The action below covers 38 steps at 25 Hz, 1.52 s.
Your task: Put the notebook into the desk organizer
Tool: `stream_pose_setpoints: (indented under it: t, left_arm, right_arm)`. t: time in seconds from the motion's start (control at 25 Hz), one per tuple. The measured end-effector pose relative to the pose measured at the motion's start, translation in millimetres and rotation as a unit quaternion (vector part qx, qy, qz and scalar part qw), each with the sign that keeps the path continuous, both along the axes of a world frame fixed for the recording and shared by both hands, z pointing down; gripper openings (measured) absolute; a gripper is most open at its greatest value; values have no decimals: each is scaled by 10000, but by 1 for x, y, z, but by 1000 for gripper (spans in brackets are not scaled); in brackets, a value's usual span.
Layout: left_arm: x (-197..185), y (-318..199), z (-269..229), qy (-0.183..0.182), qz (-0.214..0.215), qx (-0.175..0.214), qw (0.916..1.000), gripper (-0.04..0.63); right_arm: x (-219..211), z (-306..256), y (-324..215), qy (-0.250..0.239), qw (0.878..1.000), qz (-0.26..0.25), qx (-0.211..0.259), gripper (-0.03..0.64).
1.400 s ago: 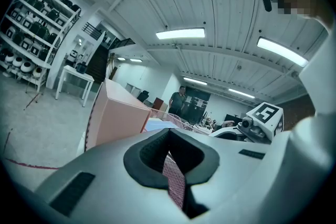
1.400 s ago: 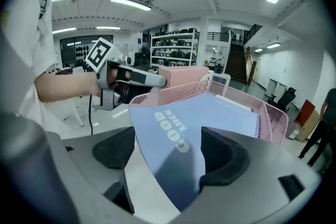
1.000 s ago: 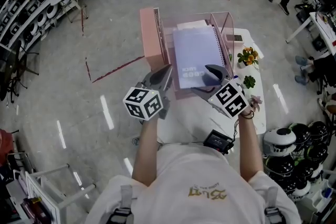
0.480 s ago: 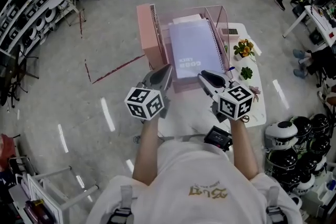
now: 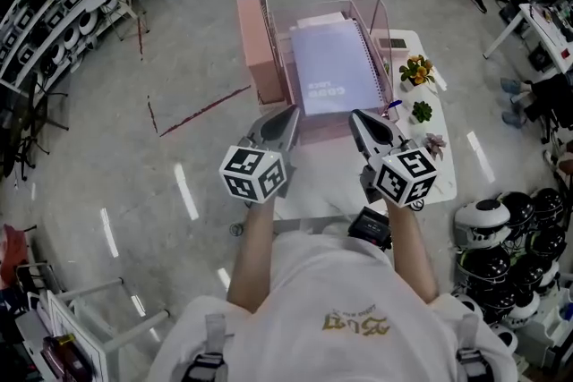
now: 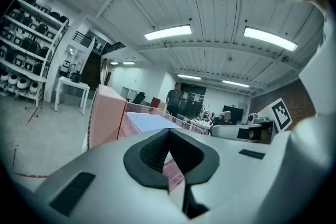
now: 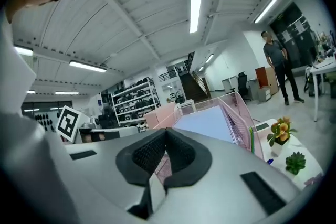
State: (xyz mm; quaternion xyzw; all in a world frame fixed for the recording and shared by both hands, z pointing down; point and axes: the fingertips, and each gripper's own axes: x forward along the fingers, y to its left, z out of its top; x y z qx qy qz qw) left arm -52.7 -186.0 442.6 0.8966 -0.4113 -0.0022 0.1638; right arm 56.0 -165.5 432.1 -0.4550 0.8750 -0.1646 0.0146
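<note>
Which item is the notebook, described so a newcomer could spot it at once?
On the white table stands a pink mesh organizer. The notebook sits inside it, just right of a solid pink block. It is the only pale lavender thing there, with a spiral binding along its right edge.

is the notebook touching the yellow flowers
Apart. The head view shows the notebook lying in the pink organizer, whose side wall stands between it and the yellow flowers.
</note>
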Motion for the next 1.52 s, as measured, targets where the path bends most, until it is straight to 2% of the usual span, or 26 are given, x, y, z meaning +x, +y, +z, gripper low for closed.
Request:
stream_pose_setpoints:
  t: [0.56,0.76,0.96,1.52]
  left_arm:
    - [-11,6,-1,-8,-173,43,9998,15]
    - [-8,5,0,-10,-141,14,9999,15]
    - [-4,5,0,-7,-114,3,9999,15]
    - [-2,6,0,20,-147,-14,9999,15]
  right_arm:
    - [10,6,0,366,9983,463,28,11]
    - [12,6,0,366,9982,482,23,11]
    - [17,3,-1,85,9987,494,-50,11]
    - [24,6,1,120,9986,510,-57,11]
